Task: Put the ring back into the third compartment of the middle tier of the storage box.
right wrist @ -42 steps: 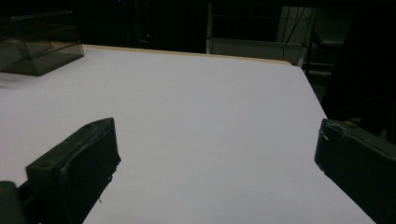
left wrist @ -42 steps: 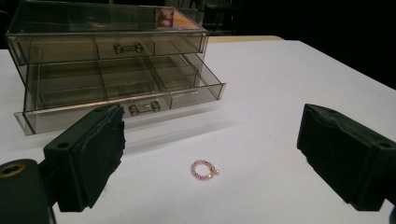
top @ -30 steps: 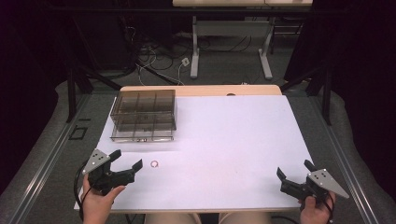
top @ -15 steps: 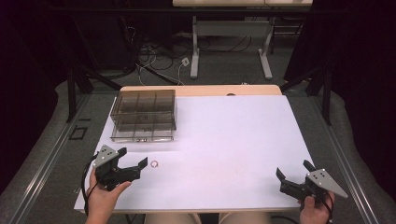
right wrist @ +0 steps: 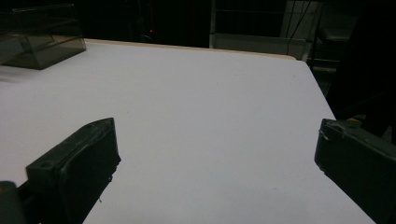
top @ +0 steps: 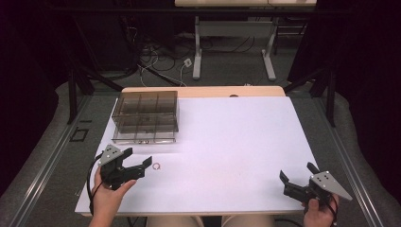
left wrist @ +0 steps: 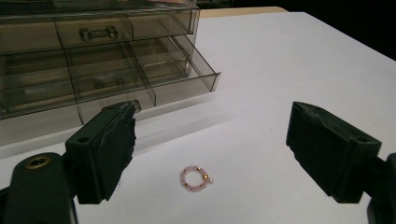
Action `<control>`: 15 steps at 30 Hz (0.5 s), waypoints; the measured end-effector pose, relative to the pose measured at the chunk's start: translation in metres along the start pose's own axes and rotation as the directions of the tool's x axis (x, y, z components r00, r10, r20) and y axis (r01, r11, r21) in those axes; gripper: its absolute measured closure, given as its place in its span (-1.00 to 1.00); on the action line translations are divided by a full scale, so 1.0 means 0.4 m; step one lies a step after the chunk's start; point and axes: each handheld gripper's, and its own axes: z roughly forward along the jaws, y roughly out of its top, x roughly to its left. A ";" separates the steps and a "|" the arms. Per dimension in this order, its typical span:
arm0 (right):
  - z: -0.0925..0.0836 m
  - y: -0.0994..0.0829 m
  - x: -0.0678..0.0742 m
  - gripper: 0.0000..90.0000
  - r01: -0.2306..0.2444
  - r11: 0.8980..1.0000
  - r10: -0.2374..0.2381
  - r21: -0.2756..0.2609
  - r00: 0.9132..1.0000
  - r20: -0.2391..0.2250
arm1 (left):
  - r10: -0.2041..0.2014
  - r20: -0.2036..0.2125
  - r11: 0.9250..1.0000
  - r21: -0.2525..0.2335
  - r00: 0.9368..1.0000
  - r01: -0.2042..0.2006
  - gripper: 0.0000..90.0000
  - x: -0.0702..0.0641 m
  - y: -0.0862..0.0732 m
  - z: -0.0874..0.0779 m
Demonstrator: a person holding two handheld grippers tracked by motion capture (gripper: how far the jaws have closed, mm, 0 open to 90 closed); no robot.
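Note:
A small ring of pink and gold beads (top: 157,166) lies on the white table top (top: 227,142) near the front left. In the left gripper view the bead ring (left wrist: 196,178) rests flat on the table, low between my two jaws, and neither pad touches it. My left gripper (top: 139,157) (left wrist: 211,109) is open and its jaws have just been closing a little. My right gripper (top: 296,171) (right wrist: 215,125) stays open at the front right with nothing but bare table between its jaws.
A smoky clear drawer box (top: 145,116) (left wrist: 93,60) stands at the back left, its lower drawer pulled out toward the bead ring. The same box (right wrist: 39,32) shows far off in the right gripper view. The table's wooden far edge (top: 203,91) lies beyond.
My left gripper has moved a little forward and right, toward the bead ring. The right gripper has kept still.

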 end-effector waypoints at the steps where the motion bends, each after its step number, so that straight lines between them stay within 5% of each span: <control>1: 0.000 0.000 0.000 -1.00 0.002 1.000 -0.002 -0.001 1.000 0.000 | 0.001 -0.001 1.000 0.001 1.000 -0.001 -0.63 0.001 0.000 0.002; 15: 0.000 -0.002 -0.001 -1.00 0.002 1.000 -0.002 0.008 1.000 0.002 | -0.020 -0.021 0.999 0.029 1.000 0.021 -0.56 0.014 -0.009 0.026</control>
